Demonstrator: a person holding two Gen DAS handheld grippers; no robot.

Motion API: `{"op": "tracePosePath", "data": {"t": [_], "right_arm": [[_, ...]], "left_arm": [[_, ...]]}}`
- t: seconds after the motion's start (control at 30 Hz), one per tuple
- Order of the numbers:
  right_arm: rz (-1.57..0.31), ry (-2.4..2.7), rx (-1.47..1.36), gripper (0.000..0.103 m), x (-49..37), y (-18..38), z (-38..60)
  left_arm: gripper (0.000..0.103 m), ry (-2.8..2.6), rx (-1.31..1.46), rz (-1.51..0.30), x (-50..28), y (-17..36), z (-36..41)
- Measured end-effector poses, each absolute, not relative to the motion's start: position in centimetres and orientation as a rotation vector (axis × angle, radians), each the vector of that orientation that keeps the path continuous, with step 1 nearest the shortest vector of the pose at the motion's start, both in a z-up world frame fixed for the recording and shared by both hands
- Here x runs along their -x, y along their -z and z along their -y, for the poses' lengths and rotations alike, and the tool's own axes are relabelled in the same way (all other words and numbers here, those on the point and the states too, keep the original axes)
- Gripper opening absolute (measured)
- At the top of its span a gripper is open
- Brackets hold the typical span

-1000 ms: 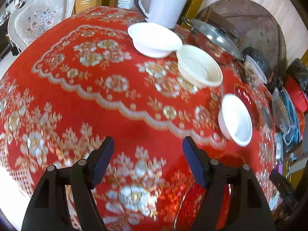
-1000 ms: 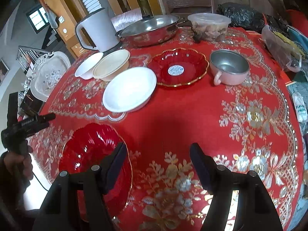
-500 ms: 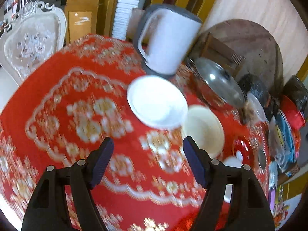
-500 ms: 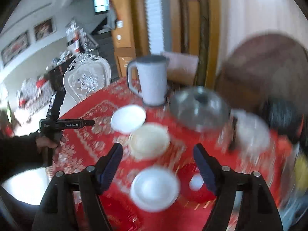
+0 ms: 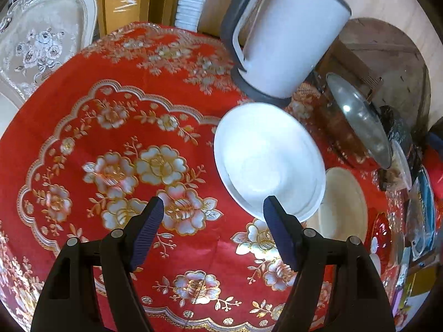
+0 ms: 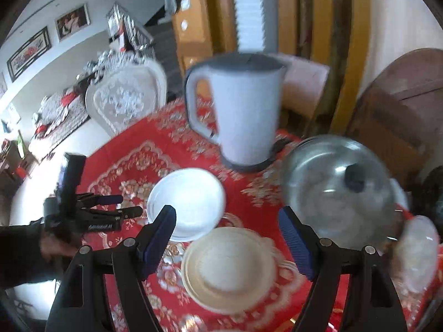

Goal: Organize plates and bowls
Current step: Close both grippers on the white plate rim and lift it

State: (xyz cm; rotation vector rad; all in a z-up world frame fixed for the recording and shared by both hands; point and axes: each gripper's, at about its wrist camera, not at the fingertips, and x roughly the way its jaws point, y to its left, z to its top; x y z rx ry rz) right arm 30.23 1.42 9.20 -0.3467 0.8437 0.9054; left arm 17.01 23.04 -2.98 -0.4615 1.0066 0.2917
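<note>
Two hand-held grippers hover over a round table draped in a red tablecloth [image 5: 83, 116] patterned with gold and silver flowers. The left gripper [image 5: 213, 221] has its blue-padded fingers spread wide and empty, its right fingertip overlapping the near rim of a shallow white ceramic bowl [image 5: 268, 160] in the left wrist view, though whether it touches cannot be told. The white bowl sits on the cloth just in front of a tall white electric kettle with a grey base and handle [image 5: 282, 36], and just beside a cream-coloured plastic bowl [image 5: 343, 202] that sits to its right and nearer the camera. The right gripper [image 6: 227, 238], also spread apart and holding nothing, hangs above the cream bowl in a motion-blurred right wrist view, where the person's dark-sleeved left hand [image 6: 52, 246] shows grasping the other tool. A steel pan covered by a glass lid with a dark knob [image 6: 340, 191] stands to the right of the kettle, and a white ornate chair with floral upholstery [image 5: 41, 44] stands beyond the table's far edge.
</note>
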Motion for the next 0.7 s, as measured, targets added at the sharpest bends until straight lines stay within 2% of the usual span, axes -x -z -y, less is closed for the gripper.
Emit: {"op": "tracePosePath", "data": {"t": [0.2,0.3,0.37,0.5,0.6,0.7], "right_arm": [[-0.895,-0.928,0.471,0.075,-31.5,-2.7,-7.7],[-0.938,-0.922,0.507,0.069,-32.1,0.1,-9.2],[-0.977,-0.924,0.523,0.061,-32.6,1.8,-10.0],[-1.032,-0.891,0.503,0.057,-33.3,3.9,-10.2],[-1.071,-0.881,0.455,0.048,-33.8,4.9,-10.1],[-1.108,-0.861,0.431,0.024,-34.0,5.5,-9.9]], "left_arm": [[0.074,-0.256,0.463,-1.006,-18.6,3.1,-22.0],[0.074,-0.255,0.460,-1.012,-19.3,3.6,-21.9],[0.074,-0.246,0.464,-1.024,-19.6,3.9,-21.9],[0.074,-0.248,0.464,-1.049,-20.1,4.7,-22.0],[0.074,-0.269,0.473,-1.052,-20.3,5.2,-22.3],[0.074,-0.280,0.487,-1.068,-20.6,5.6,-22.5]]}}
